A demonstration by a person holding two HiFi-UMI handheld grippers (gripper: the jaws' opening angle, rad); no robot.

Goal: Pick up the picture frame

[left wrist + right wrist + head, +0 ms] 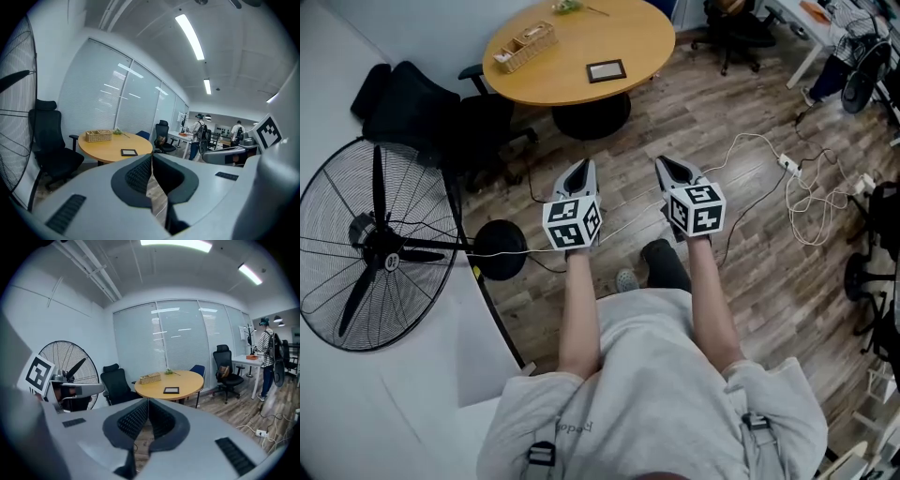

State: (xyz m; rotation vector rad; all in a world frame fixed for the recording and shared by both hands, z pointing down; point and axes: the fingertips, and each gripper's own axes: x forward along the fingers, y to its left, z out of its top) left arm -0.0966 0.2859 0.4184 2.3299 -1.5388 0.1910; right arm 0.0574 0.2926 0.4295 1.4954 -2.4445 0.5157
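Picture frame [607, 70], dark-edged and small, lies flat on the round wooden table [572, 52], at about 4 o'clock from the tabletop's middle and close to its near rim. A wicker basket [525, 47] sits at 9 o'clock on the same top, well apart from the frame, and a green sprig [567, 7] lies at 12 o'clock by the far edge.

Both tools are held over the wood floor, well short of the table. The left gripper [579, 167] has its jaws pressed together with nothing between them; in the left gripper view the frame [129, 152] shows just at 11 o'clock from the closed tips [151, 157]. The right gripper [664, 161] is likewise closed and empty, and in the right gripper view the frame [171, 390] lies at 1 o'clock from its tips [147, 401].

A large floor fan [380, 248] stands at 9 o'clock from the person, a black office chair [422, 117] at 10 o'clock beside the table, and a white power strip [788, 165] with looped cable at 2 o'clock.
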